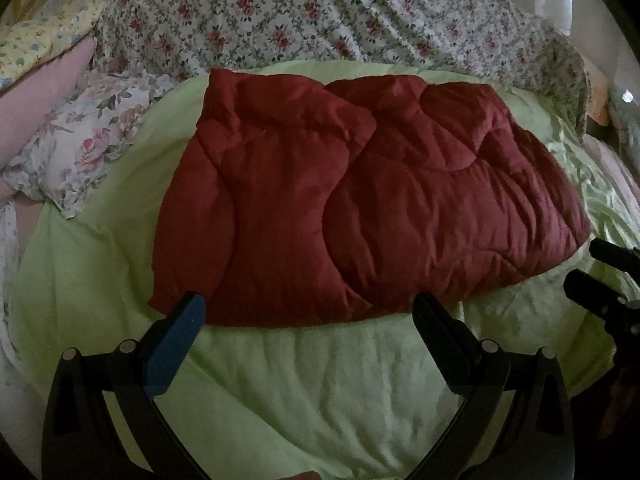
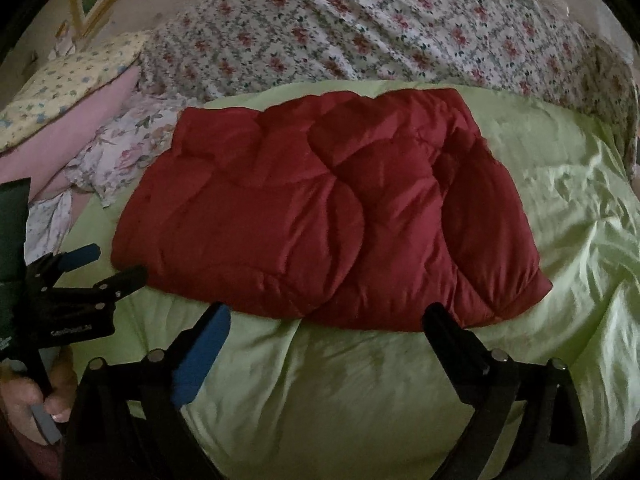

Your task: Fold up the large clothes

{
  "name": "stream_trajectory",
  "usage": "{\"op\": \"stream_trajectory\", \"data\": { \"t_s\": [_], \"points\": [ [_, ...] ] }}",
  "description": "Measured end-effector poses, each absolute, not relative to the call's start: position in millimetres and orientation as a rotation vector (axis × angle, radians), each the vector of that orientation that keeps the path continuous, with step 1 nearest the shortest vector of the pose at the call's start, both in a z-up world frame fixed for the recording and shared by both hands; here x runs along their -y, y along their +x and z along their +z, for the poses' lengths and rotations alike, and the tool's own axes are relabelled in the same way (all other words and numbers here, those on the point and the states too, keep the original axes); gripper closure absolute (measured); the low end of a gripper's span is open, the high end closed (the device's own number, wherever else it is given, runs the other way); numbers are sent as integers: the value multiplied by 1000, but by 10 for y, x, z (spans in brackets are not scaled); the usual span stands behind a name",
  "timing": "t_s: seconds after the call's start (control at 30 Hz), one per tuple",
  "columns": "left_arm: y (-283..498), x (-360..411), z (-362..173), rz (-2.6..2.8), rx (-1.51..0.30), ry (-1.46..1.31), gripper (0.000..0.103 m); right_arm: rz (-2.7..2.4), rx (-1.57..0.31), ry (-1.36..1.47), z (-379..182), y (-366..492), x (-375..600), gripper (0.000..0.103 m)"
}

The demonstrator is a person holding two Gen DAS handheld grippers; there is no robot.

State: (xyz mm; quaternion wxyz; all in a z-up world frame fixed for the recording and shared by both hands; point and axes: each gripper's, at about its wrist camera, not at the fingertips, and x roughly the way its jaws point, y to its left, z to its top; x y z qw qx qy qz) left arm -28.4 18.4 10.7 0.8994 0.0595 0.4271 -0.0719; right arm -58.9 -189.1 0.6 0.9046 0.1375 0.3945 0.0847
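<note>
Dim bedroom, a bed covered by a light green sheet [image 1: 320,380] fills both views. Left gripper [image 1: 308,312] sits low centre in the left wrist frame, fingers wide apart, nothing between them; blue-padded finger [image 1: 176,344] on the left, black one on the right. Both tips sit right at the near edge of the dark red quilted garment [image 1: 360,200]; whether they touch it I cannot tell. Right gripper [image 2: 326,320] low centre in the right wrist frame, fingers also spread wide, holding nothing, tips at the garment's near hem. The garment [image 2: 320,212] lies flat in the middle of both frames, puffy, with overlapping layers on top, entirely on the green sheet. In the left wrist view the right gripper [image 1: 592,268] shows at the right edge, just beside the garment's lower right corner. In the right wrist view the left gripper [image 2: 108,264] shows at the left edge, near the garment's lower left corner, with the left hand [image 2: 36,396] gripping its handle at lower left. Floral pillow [image 1: 80,152] mid-left, pink pillow [image 1: 52,92] behind it. Floral bedcover [image 1: 340,12] bunched across the top of the frame.
</note>
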Motion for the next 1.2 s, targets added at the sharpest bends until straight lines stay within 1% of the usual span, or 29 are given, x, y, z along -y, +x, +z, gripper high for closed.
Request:
{"op": "stream_trajectory", "data": {
  "t_s": [0.27,1.2],
  "points": [
    [-359,-133,177,-160,-862,121,0,162,-823,240,-13,-623,1789,2],
    [-329,-150,110,-131,-859,118,0,163,-830,267,-15,-582,1830,2]
  ]
}}
